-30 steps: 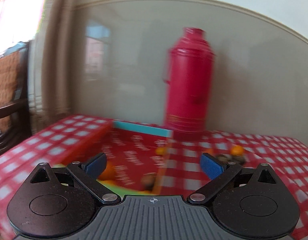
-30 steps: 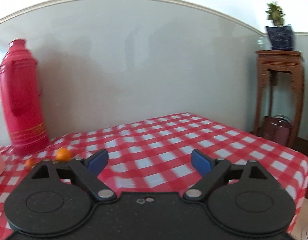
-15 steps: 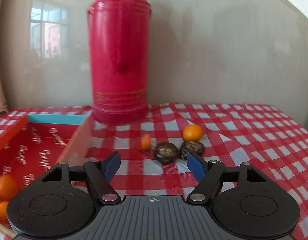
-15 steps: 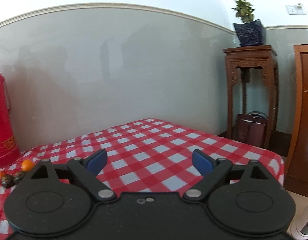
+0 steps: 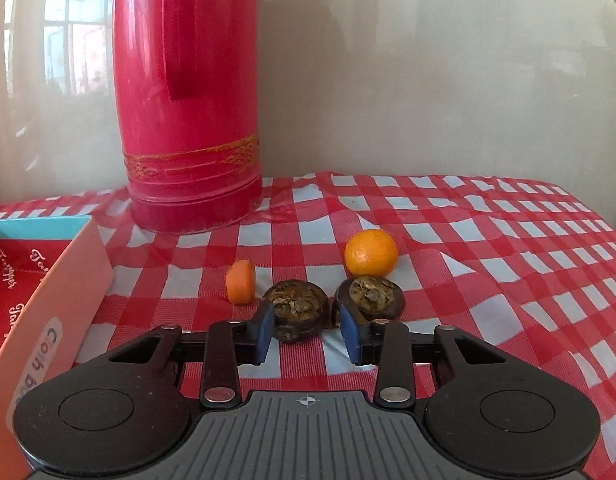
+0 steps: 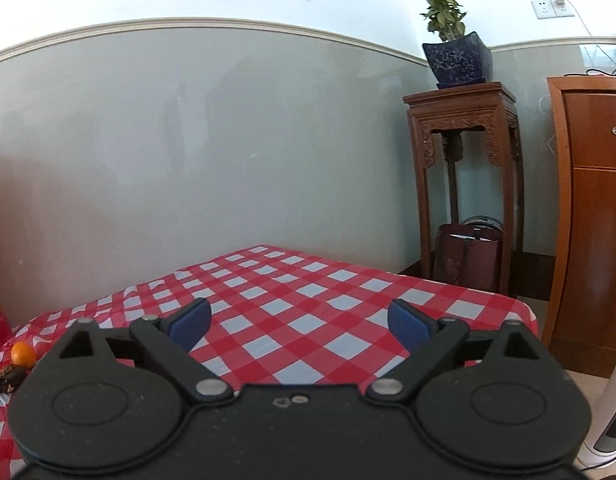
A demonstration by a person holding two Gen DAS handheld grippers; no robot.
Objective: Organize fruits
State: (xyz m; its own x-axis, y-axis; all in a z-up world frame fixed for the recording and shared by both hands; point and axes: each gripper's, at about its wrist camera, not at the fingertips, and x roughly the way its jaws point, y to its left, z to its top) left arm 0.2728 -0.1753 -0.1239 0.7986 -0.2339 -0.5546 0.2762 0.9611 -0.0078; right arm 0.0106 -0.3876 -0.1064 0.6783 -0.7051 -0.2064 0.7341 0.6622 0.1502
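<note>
**Left gripper closing around a dark fruit; right gripper idling wide open**

The left gripper [image 5: 306,331] is pointing downward at a shallow angle over the red-checked tablecloth [image 5: 487,248]. Its jaws are standing narrow and have just been closing, with the near dark fruit [image 5: 296,312] sitting between the blue pads [image 5: 264,332]. The left pad is appearing to touch the fruit's side; whether the right pad is pressing on it cannot be told, so a firm grip is not confirmed.

Compared with one second ago, the left wrist view is showing the fruit cluster much closer and centred. The box [image 5: 48,320], formerly straight ahead of the jaws, is now lying to the left of them. The red thermos [image 5: 188,100] is standing ahead and to the left.

The near dark fruit is looking round and dark brown, with a rough, dried, pale-brown patch on top. A second dark fruit [image 5: 369,297] of the same look is lying just beyond the right pad. A whole orange [image 5: 371,252] is resting just behind that one, and a small orange piece [image 5: 240,287] is standing on edge ahead-left of the left pad.

The right gripper [image 6: 304,322] is being held nearly level, jaws wide and opening slightly further, nothing between them. The fruits are lying far to its left.
</note>
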